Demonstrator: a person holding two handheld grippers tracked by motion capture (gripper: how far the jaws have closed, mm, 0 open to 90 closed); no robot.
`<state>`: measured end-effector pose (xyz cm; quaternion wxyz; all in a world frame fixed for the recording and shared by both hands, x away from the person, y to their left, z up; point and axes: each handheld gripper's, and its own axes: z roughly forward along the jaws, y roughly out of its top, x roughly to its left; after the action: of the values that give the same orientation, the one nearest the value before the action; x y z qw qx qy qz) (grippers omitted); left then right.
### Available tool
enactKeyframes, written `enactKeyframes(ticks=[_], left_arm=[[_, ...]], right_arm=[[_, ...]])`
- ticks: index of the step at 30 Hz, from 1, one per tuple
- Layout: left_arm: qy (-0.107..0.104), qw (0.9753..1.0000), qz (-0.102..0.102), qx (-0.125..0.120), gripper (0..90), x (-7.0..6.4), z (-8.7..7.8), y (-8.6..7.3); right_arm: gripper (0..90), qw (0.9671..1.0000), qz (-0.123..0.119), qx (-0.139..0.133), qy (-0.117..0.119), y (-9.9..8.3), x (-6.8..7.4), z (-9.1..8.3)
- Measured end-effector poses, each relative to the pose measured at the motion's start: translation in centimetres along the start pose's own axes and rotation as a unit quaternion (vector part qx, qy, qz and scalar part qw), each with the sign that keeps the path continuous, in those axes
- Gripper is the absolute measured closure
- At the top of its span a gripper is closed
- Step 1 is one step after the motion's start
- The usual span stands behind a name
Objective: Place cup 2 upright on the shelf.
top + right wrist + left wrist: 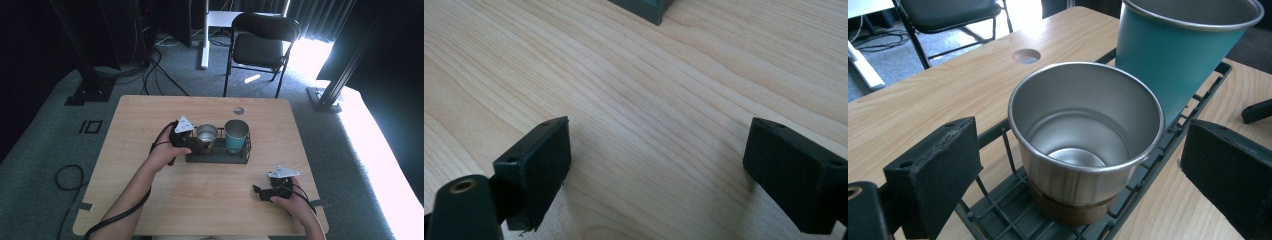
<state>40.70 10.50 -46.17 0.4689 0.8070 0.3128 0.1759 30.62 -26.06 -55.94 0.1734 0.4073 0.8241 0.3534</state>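
A dark wire rack (220,158) stands at the table's middle and holds two cups. At its left end is a silver steel cup (206,133) with a cork base, upright and empty (1068,180). To its right stands a teal cup (236,135), also upright (1168,65). My left gripper (197,145) is at the rack's left end, open wide, its jaws on either side of the silver cup without touching it (1083,165). My right gripper (257,192) rests low near the table's front right, open over bare wood (656,160).
The wooden table (150,200) has a round hole (238,110) behind the rack. A black folding chair (260,47) stands beyond the far edge. The rack's corner (644,10) shows ahead of the right gripper. Cables lie on the floor at the left.
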Motion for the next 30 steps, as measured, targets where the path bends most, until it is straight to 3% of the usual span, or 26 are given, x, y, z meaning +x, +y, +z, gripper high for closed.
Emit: enactKeyframes(ticks=[7,12,30], left_arm=[[-0.007,1.0,-0.004,-0.005,3.5,0.1,-0.9,-0.2],[0.002,1.0,-0.002,-0.008,3.5,0.3,-2.0,-0.6],[0.013,0.9997,-0.02,-0.005,3.5,0.7,-4.8,-3.6]], right_arm=[[11.4,1.0,0.0,0.0,0.0,0.0,0.0,0.0],[11.4,1.0,0.0,0.0,0.0,0.0,0.0,0.0],[11.4,1.0,0.001,0.0,0.0,0.0,0.0,0.0]])
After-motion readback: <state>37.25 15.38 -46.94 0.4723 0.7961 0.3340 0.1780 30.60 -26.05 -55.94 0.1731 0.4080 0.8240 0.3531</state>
